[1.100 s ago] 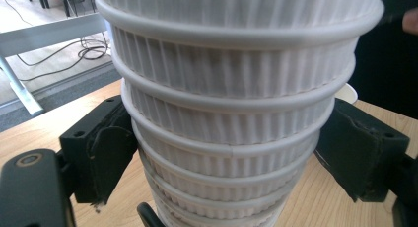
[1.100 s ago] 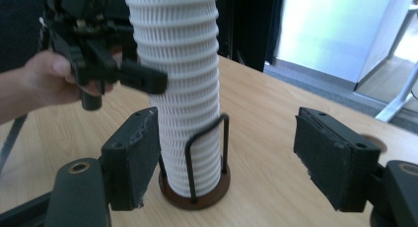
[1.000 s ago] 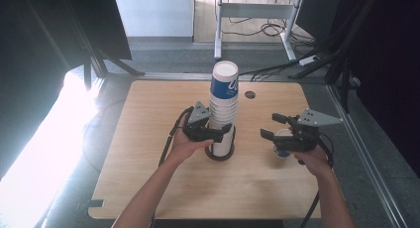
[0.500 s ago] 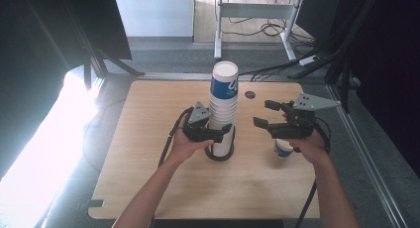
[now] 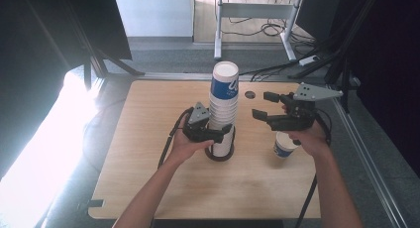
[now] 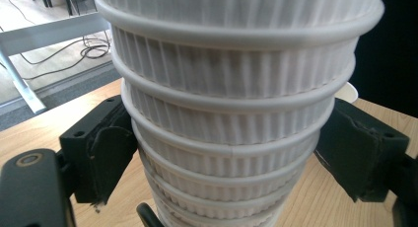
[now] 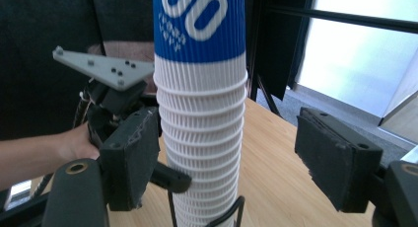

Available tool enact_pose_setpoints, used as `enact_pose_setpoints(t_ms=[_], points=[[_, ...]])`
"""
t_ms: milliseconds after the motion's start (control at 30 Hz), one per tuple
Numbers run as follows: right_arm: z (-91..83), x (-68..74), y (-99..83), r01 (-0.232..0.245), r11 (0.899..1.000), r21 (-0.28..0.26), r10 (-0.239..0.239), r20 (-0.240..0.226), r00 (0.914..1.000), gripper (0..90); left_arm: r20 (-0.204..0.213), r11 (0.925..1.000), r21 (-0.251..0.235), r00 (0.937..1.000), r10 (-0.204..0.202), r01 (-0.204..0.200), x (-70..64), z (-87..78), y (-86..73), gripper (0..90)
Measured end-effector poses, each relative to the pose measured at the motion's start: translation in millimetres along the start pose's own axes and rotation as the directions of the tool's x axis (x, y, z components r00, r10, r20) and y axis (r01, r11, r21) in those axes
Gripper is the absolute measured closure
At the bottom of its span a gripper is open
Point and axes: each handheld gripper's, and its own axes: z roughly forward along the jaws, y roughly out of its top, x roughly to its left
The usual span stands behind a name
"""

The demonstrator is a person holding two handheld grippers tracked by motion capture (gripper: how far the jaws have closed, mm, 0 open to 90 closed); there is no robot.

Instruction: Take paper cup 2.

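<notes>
White ribbed paper cups, nested into one tall stack [image 5: 223, 109] with a blue-printed cup at the top, stood upright near the middle of the pale wooden counter [image 5: 148, 178]. The stack's long axis ran straight up from the counter, with the open mouth of the top cup facing upward, and its foot sat inside a black wire ring holder [image 5: 220, 156].

The left claw [image 5: 218, 135] gripped the stack low down. In the left gripper view its two black jaws pressed against opposite sides of the ribbed cup walls [image 6: 231, 138], pinching the stack between them. The person's left hand [image 5: 185, 146] held this claw just beside the holder.

The right claw [image 5: 265, 105] hung above the counter to the right of the stack, apart from it. Its jaws were spread wide and held nothing. In the right gripper view they stood on either side of the stack [image 7: 199, 113]; the nearer pad looked close to the ribbed wall, and I could not tell if it touched, while the other pad was well clear. The same view showed the left claw [image 7: 162, 180] beyond, at the lower part of the stack.

A single small white and blue paper cup [image 5: 284, 145] stood upright on the counter just below the right hand [image 5: 309, 139], near the stack but apart from it.
</notes>
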Motion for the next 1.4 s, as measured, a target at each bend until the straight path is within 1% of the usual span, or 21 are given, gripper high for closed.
enact_pose_setpoints(t_ms=[167,333,633,867,1133,1400], points=[[4.2,-0.1,13.5,0.003,1.0,-0.009,-0.003,-0.02,0.9998,24.8,0.003,1.0,-0.003,1.0,-0.007,0.007,-1.0,0.3,0.1,13.2],[13.9,1.3,24.4,0.008,1.0,-0.008,-0.009,-0.037,0.9993,24.5,0.003,1.0,-0.003,1.0,-0.008,0.008,-1.3,0.1,0.0,13.2],[30.1,2.6,33.0,0.015,1.0,-0.001,-0.015,-0.054,0.9984,23.6,0.001,1.0,-0.001,1.0,-0.009,0.009,-2.0,-0.5,0.0,13.2],[36.0,1.0,40.9,0.008,1.0,-0.011,-0.009,-0.063,0.9979,22.7,-0.002,0.9999,-0.004,1.0,-0.009,0.009,-2.6,-0.9,-0.6,13.2],[44.7,3.6,51.7,0.013,1.0,-0.019,-0.014,-0.071,0.9974,20.2,-0.003,0.9999,-0.005,0.9999,-0.011,0.011,-3.1,-0.9,-0.4,13.2],[61.6,3.9,61.3,0.009,1.0,-0.008,-0.009,-0.086,0.9963,17.6,-0.003,1.0,-0.002,1.0,-0.009,0.009,-3.4,-1.0,-0.3,13.2]])
